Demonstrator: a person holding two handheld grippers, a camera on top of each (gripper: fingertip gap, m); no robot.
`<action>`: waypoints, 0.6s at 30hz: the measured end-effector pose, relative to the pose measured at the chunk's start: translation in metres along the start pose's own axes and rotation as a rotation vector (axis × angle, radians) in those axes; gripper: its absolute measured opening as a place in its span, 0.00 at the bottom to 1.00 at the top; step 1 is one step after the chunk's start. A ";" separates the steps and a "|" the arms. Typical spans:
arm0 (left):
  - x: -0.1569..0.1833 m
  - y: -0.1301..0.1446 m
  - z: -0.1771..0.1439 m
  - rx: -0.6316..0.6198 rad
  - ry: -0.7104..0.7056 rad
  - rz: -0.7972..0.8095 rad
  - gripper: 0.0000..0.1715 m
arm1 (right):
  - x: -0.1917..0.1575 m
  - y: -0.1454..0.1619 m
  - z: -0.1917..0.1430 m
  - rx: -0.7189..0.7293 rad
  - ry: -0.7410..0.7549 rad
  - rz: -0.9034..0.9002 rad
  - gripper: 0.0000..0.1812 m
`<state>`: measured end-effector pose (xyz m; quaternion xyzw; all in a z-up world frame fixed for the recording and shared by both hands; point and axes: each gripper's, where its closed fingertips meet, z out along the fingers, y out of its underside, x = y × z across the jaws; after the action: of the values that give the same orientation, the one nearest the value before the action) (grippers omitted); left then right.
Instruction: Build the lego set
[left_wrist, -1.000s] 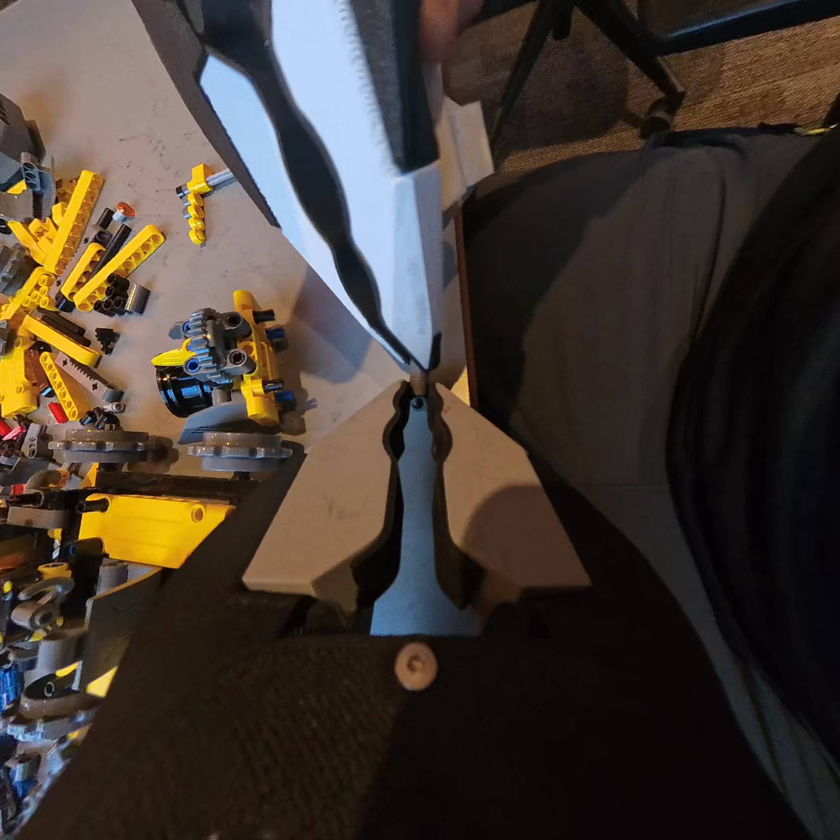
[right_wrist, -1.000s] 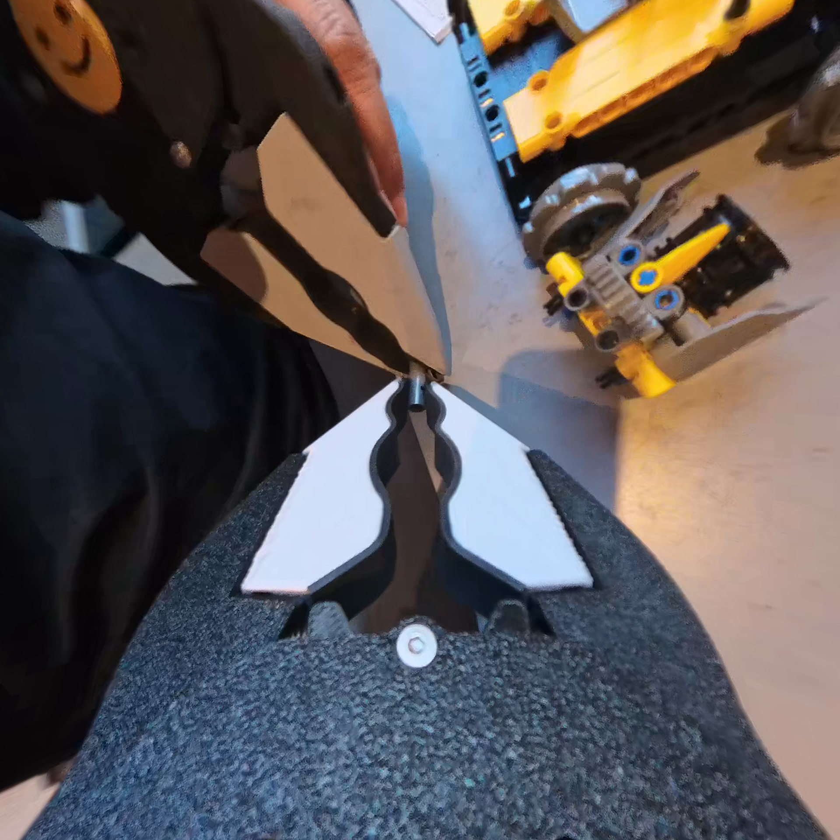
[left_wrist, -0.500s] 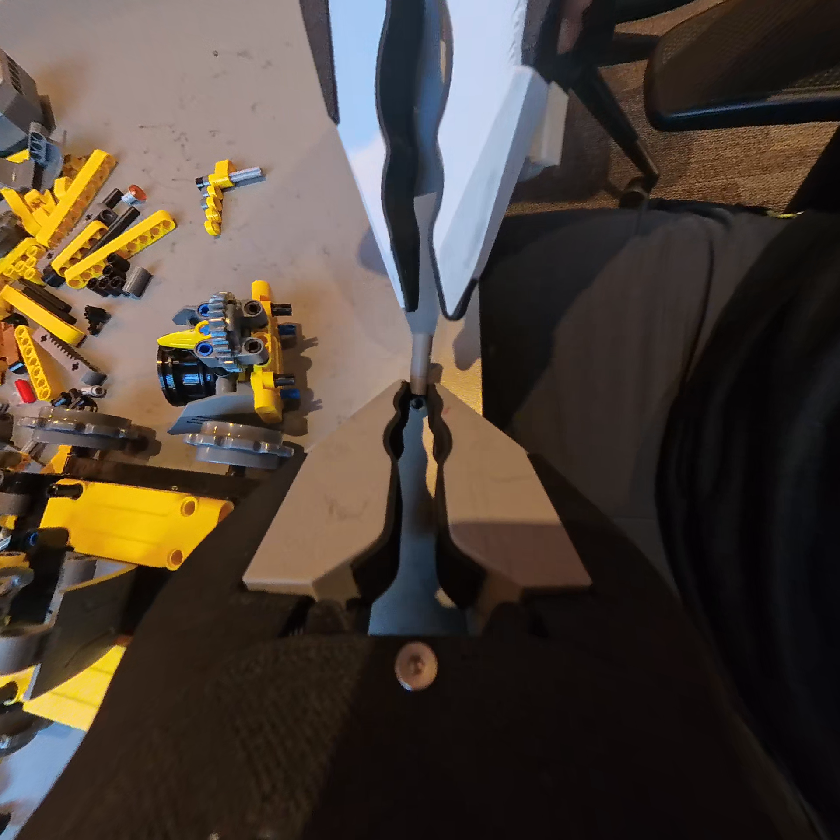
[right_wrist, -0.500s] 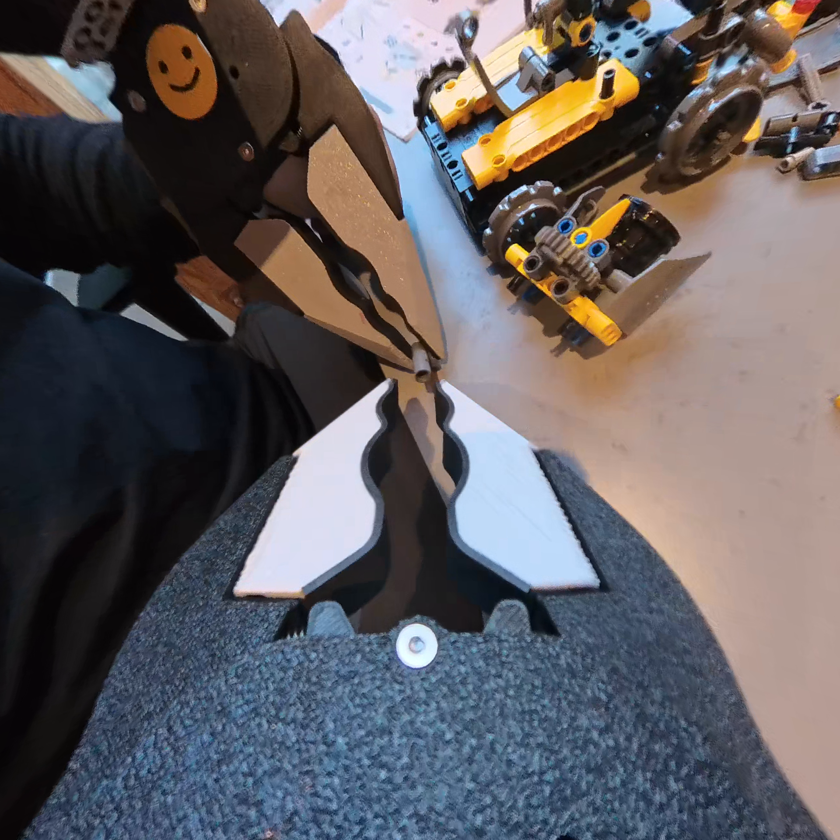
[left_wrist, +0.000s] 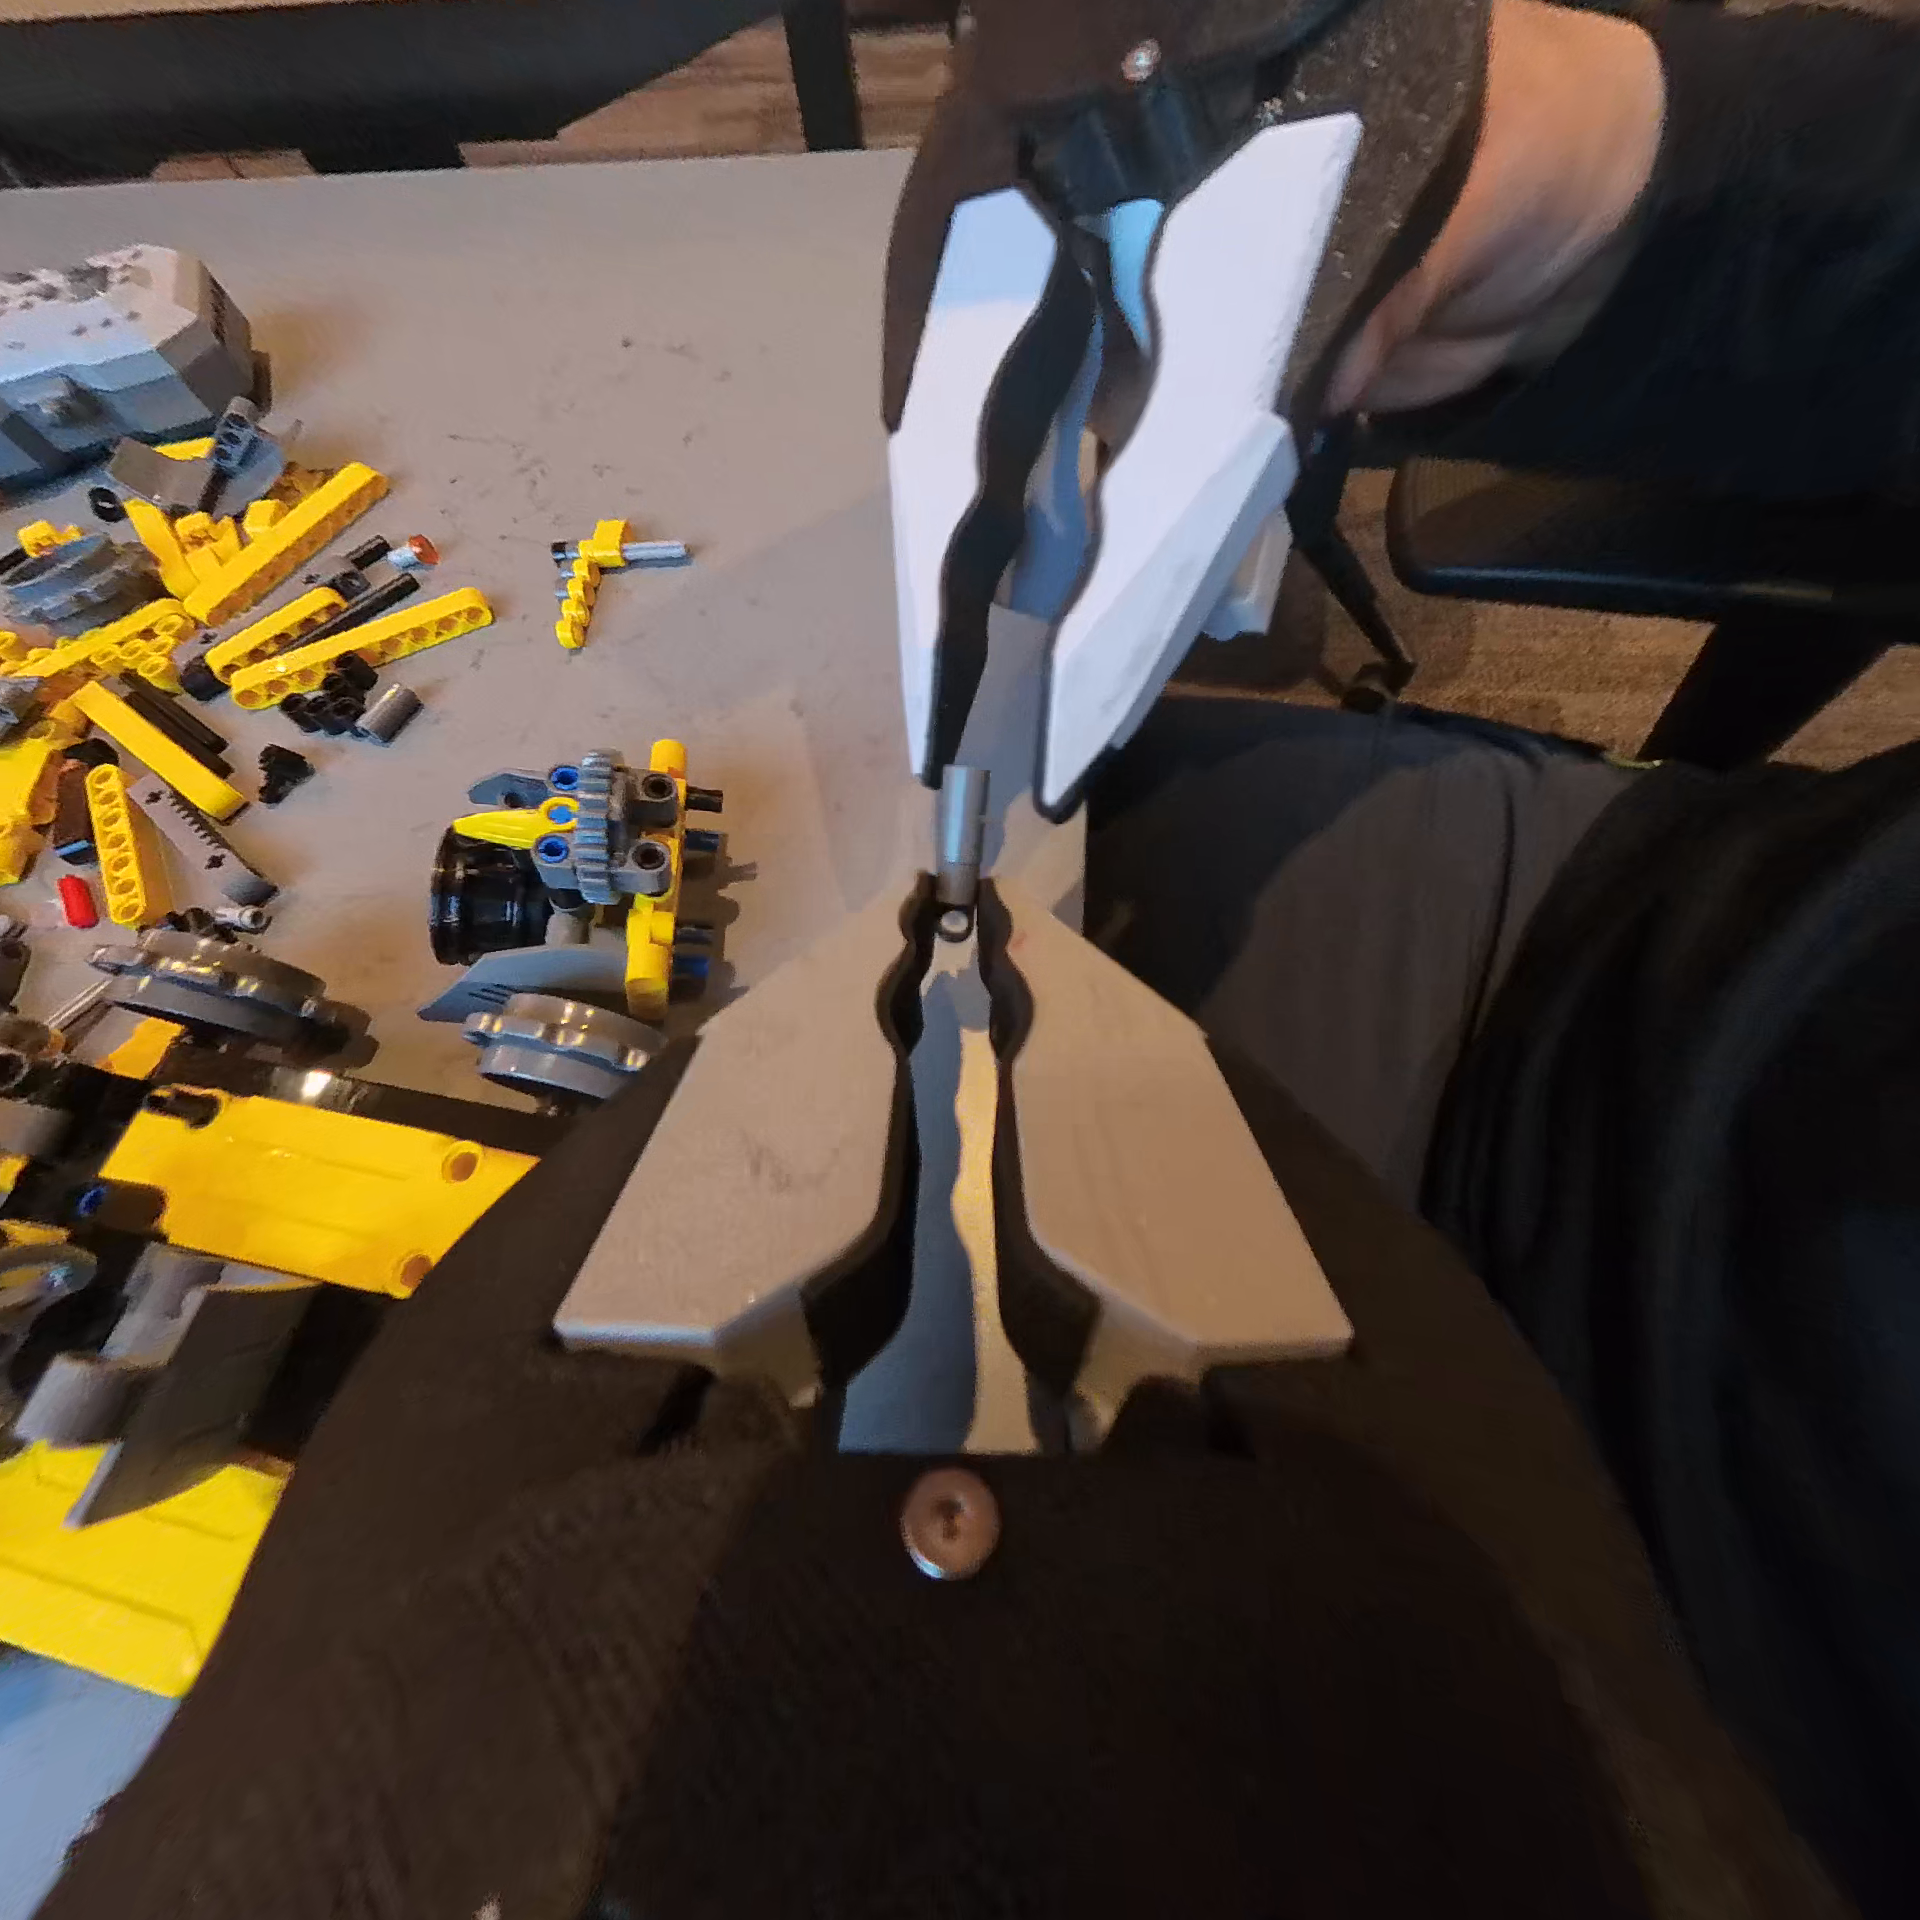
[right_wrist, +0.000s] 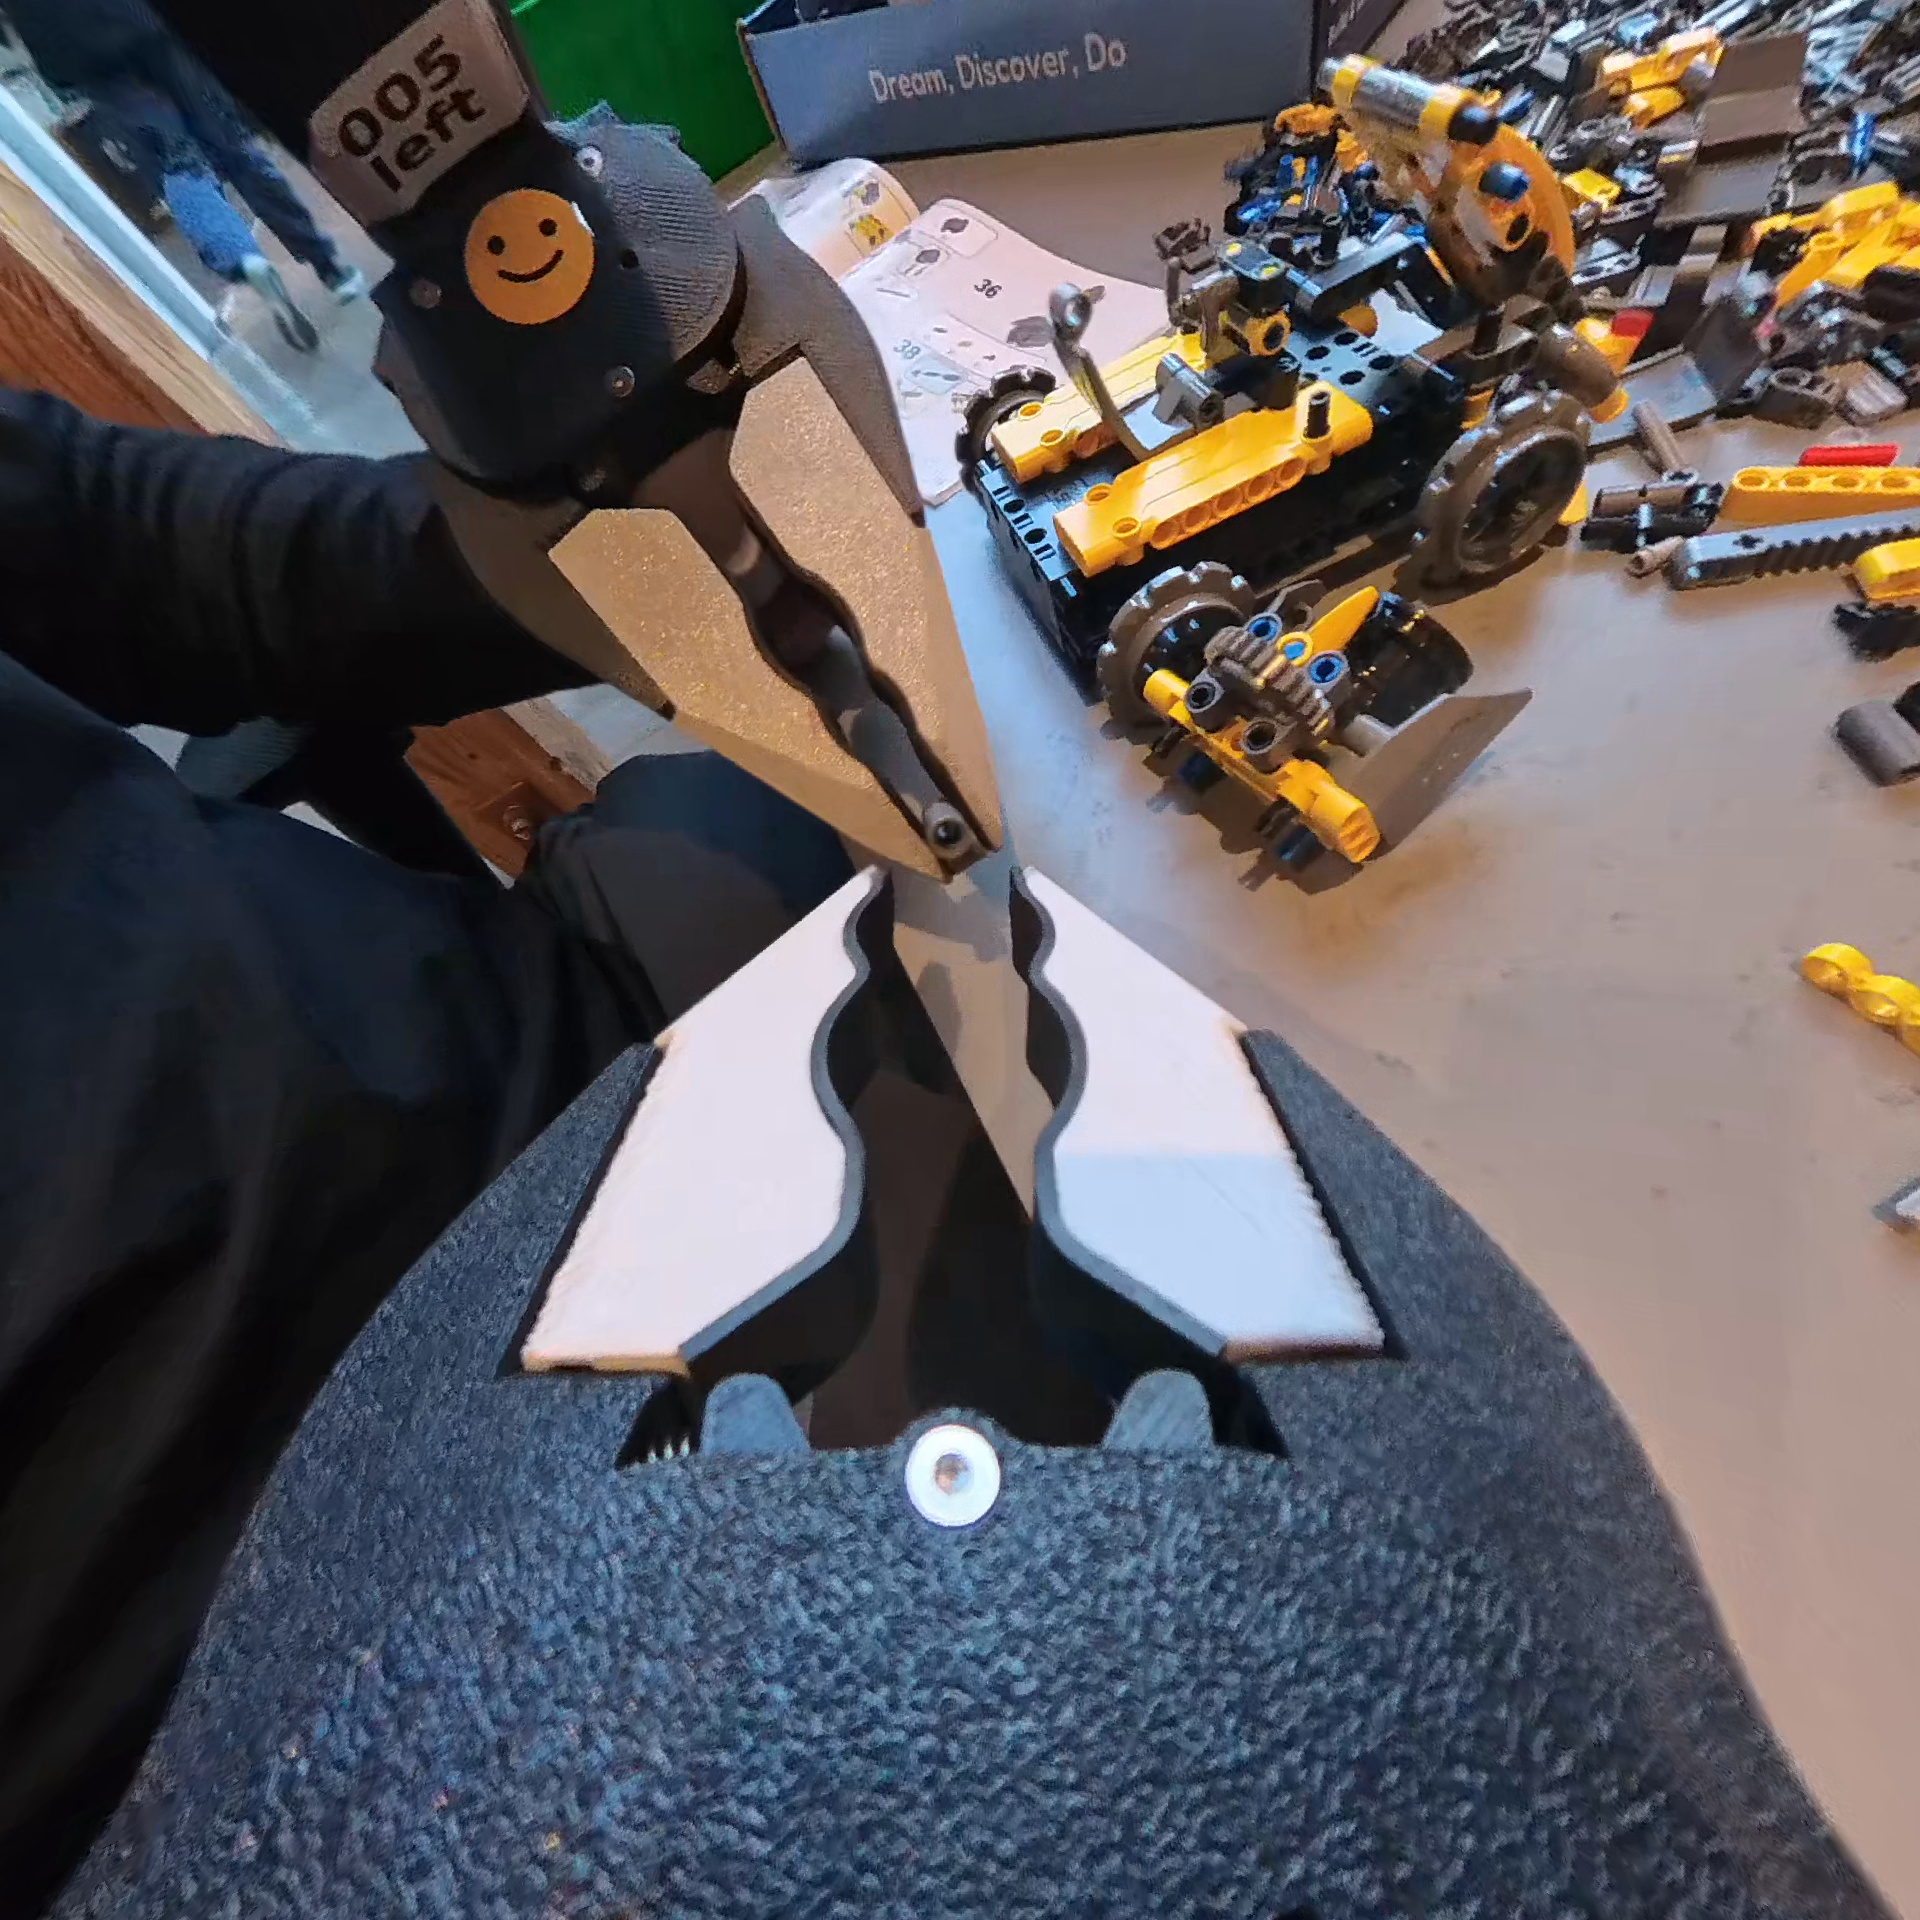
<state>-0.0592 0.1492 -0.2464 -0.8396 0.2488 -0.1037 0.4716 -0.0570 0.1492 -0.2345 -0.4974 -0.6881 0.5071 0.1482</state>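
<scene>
Grey sleeve (left_wrist: 961, 831), a short toy-brick tube, sits in the air just off the near edge of the surface (left_wrist: 623, 343), above my lap. My left gripper (left_wrist: 956, 899) has its fingers pinched tight on the sleeve's lower end. My right gripper (right_wrist: 951, 883) faces it tip to tip with its fingers narrowly parted, and the sleeve's free end stands between them, just beside one tip and not clamped.

With so small a piece pinched at one end only, I judge it would twist out easily, so the two grippers are best kept in line with its axis.

Beside it on the surface lie a small gear-and-blade assembly (left_wrist: 582, 862), a yellow and black tracked model (right_wrist: 1247, 488) and loose yellow beams (left_wrist: 343, 634). The left gripper's body carries a white printed label (right_wrist: 416, 120) and an orange smiley sticker (right_wrist: 528, 257). An open instruction booklet (right_wrist: 935, 291) and a dark box with a printed line (right_wrist: 1039, 73) lie farther off.
</scene>
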 end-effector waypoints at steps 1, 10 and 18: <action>-0.002 -0.002 -0.001 0.014 -0.013 -0.009 0.04 | 0.000 -0.001 0.000 0.005 0.008 -0.017 0.12; -0.006 -0.034 -0.024 0.288 0.059 -0.168 0.04 | -0.004 -0.015 0.002 0.065 0.067 -0.146 0.13; -0.006 -0.061 -0.048 0.564 0.225 -0.360 0.04 | -0.012 -0.047 0.000 0.250 0.052 -0.152 0.12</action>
<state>-0.0647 0.1432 -0.1687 -0.6900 0.1087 -0.3416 0.6288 -0.0766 0.1397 -0.1908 -0.4345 -0.6510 0.5633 0.2646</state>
